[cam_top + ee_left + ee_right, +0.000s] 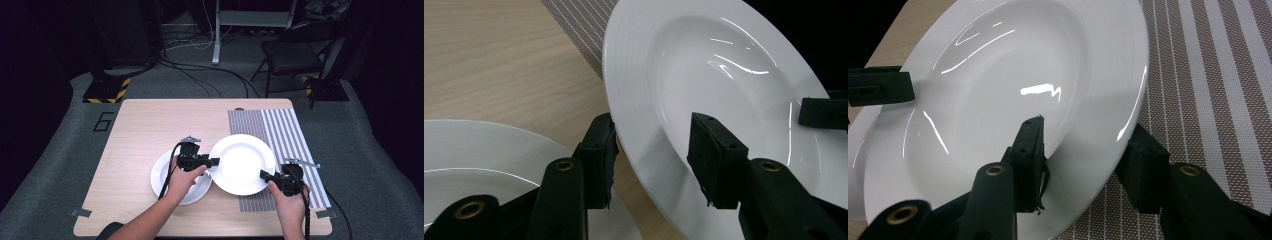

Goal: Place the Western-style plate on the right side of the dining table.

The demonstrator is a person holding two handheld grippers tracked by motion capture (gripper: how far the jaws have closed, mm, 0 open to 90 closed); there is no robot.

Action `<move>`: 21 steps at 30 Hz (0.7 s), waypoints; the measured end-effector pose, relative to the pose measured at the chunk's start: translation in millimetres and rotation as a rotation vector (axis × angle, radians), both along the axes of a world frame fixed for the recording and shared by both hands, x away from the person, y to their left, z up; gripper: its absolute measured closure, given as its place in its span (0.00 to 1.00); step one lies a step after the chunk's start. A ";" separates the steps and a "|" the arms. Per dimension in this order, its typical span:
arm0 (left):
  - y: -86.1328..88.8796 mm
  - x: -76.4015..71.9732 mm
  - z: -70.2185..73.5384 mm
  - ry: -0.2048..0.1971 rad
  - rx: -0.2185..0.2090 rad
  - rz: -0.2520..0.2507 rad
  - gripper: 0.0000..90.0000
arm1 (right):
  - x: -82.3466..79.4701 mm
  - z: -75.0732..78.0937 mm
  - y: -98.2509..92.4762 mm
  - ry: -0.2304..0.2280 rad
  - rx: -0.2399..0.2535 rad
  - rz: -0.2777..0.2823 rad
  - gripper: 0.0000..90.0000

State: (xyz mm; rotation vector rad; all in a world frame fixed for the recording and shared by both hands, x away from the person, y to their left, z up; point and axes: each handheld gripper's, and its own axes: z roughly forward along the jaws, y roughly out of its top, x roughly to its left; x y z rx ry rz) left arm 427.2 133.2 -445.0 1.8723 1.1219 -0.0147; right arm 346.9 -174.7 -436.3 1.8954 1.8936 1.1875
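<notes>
Between the left tongs (654, 160), the near rim of the large white plate (242, 162) sits with one jaw under and one over it; the right tongs (1083, 165) straddle the opposite rim the same way. Whether the pads press, I cannot tell. Two-sided support keeps it level above the striped mat (295, 137), beside the smaller plate (162, 172) on the tabletop (140, 130).
</notes>
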 end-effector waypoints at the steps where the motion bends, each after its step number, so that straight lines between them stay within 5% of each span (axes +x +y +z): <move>1: -1.2 0.3 -0.2 0.002 0.001 0.002 0.60 | 0.3 0.0 -0.8 -0.001 -0.003 -0.004 0.63; 21: -29.8 4.5 -5.3 0.010 -0.008 -0.014 0.61 | -3.6 -7.5 -22.9 0.015 -0.014 -0.055 0.62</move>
